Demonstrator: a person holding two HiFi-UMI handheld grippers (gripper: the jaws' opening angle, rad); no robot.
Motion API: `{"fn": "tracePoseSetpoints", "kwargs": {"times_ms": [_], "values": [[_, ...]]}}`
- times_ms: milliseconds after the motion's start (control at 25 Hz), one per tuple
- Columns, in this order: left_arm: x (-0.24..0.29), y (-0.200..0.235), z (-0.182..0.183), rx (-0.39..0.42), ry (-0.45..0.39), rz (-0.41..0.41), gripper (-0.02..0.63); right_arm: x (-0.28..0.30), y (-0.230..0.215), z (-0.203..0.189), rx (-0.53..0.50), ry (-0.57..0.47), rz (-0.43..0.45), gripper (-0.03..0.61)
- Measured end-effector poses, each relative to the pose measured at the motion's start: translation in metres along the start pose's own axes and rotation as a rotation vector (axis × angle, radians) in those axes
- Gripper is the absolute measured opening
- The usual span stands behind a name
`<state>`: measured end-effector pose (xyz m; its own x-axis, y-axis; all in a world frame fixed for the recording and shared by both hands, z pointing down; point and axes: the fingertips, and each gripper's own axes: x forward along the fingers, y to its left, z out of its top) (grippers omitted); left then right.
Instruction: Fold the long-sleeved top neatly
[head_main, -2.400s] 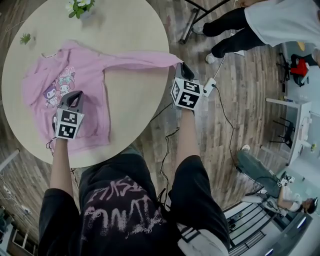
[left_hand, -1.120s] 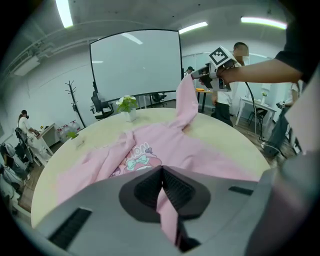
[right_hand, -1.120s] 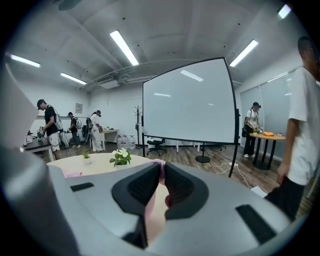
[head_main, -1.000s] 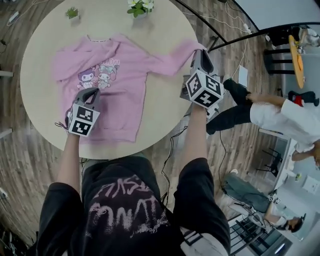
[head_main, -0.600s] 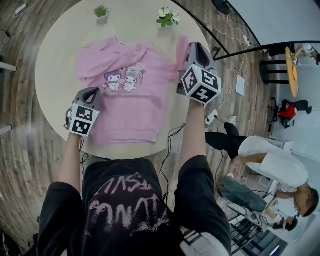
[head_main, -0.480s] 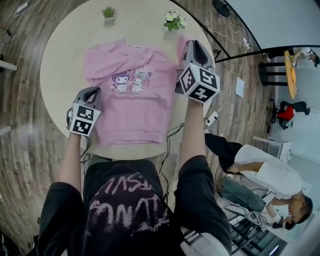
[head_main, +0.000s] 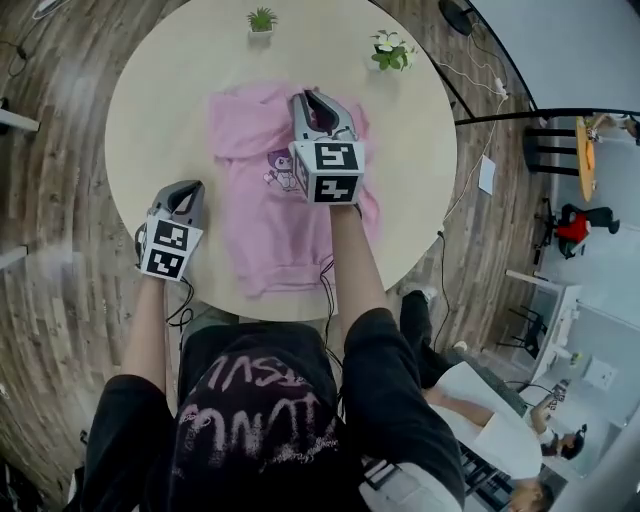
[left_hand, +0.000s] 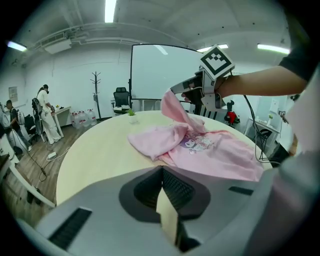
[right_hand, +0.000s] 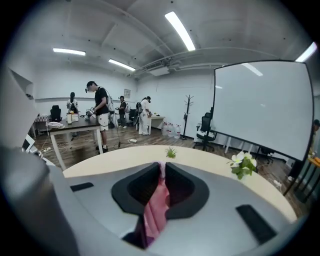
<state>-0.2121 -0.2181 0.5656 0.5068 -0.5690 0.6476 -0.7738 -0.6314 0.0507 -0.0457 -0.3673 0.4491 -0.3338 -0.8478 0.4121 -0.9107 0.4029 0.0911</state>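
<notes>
R gripper (head_main: 318, 104) pinches sleeve (right_hand: 158, 202) of pink top (head_main: 262, 235), L gripper (head_main: 186, 190) shut, empty, top to its right; prob light, floppy, so grab at cuffs/hem corners.

- Head view: steeply down onto round table (head_main: 150, 120).
- Left gripper view: low at table edge, facing across it.
- Right gripper view: over tabletop, facing outward.
- Shared: small green plant (head_main: 262, 18).

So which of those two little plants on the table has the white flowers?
The right-hand plant, as seen from the head view, nearer the table edge: white blooms sit among its leaves. The left-hand plant is only a small green tuft.
</notes>
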Motion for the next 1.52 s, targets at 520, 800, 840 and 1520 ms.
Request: {"fn": "tracePoseSetpoints", "kwargs": {"times_ms": [520, 800, 840, 1520], "values": [[0.016, 0.004, -0.008, 0.018, 0.023, -0.045, 0.012, 0.009, 0.046, -0.054, 0.082, 0.087, 0.144, 0.221], [0.021, -0.018, 0.005, 0.072, 0.021, -0.074, 0.012, -0.049, -0.010, -0.066, 0.092, 0.063, -0.011, 0.015], [0.020, -0.024, 0.006, 0.083, 0.025, -0.079, 0.012, -0.060, -0.016, -0.071, 0.102, 0.066, -0.018, 0.006], [-0.015, -0.169, -0.019, 0.279, 0.103, -0.103, 0.012, -0.266, -0.033, -0.212, 0.152, 0.158, 0.042, 0.011]]}}
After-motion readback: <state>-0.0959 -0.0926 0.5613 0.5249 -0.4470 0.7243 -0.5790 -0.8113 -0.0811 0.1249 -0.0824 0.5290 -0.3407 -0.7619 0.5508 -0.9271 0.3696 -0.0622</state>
